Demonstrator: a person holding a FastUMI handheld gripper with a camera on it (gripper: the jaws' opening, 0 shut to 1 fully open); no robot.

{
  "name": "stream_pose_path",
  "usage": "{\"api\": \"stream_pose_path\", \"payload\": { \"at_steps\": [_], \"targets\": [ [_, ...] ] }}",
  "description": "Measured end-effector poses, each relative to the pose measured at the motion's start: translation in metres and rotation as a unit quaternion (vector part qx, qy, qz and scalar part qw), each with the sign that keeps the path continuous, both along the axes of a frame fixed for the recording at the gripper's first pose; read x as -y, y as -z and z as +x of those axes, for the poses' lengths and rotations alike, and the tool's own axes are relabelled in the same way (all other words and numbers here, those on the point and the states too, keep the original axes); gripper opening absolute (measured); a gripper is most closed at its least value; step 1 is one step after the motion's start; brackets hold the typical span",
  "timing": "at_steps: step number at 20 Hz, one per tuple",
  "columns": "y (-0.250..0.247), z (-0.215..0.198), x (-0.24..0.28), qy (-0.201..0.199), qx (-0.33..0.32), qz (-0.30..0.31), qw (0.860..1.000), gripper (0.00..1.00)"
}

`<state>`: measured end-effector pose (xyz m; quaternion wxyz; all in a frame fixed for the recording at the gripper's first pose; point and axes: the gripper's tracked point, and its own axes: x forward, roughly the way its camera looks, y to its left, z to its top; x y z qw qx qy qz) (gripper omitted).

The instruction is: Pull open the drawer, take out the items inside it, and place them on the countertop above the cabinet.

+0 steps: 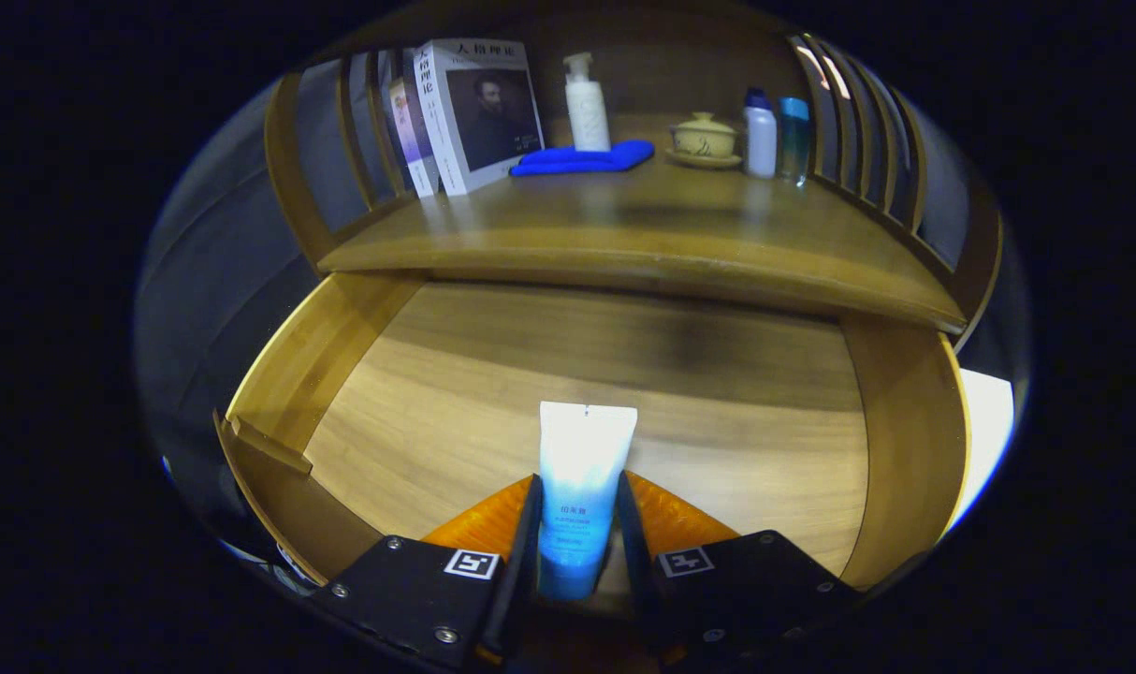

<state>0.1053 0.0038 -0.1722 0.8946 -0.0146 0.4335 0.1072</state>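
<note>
The countertop (643,234) spans above the pulled-out drawer (587,374). Along the counter's back edge stand books (474,112) at the left corner, a blue cloth (582,159) under a white pump bottle (587,103) near the middle, then a lidded cup (704,139) and two small bottles (774,136) toward the right corner. By the drawer's front edge, a blue-and-white tube (582,496) sits between the jaws of the gripper (577,524), both fingers pressed against its sides, its flat crimped end reaching beyond the tips
</note>
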Motion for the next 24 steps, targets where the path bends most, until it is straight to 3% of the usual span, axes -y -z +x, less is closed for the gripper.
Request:
{"api": "stream_pose_path", "payload": {
  "at_steps": [15,24],
  "targets": [
    [-0.104,0.053,-0.017,-0.002,0.128,0.043,0.991,0.47],
    [-0.132,0.131,-0.029,0.048,0.148,0.075,0.985,0.47]
  ]
}}
